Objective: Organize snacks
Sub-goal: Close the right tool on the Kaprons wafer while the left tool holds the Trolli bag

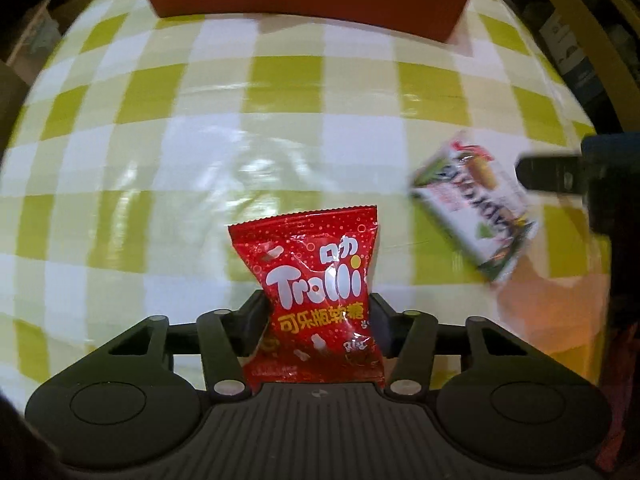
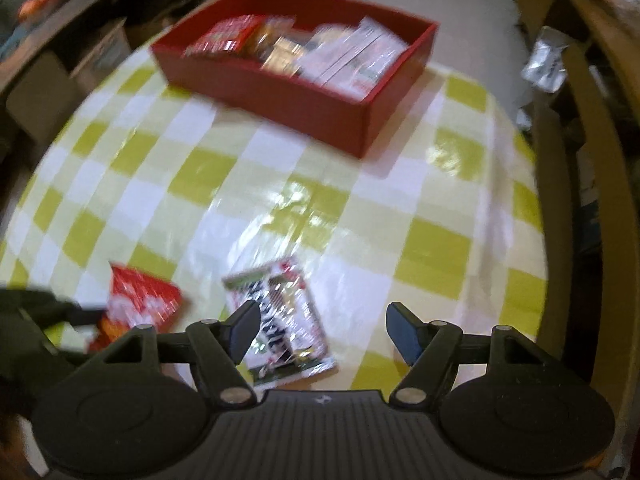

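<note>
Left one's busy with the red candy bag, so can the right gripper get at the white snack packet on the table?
Probably yes: the right gripper is open just above the white snack packet, and nothing lies on top of it.

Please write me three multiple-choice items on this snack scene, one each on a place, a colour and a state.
1. Where does the white and green packet lie?
A. In the box
B. On the checked tablecloth
C. On a chair

2. What colour is the box that holds the sorted snacks?
A. Red
B. Blue
C. Green

3. How is the left gripper?
A. Open and empty
B. Out of view
C. Shut on the red Trolli bag

Answers: 1 B, the packet lies flat on the cloth below the open right gripper. 2 A, the box walls are red. 3 C, both fingers press the bag's sides.
</note>
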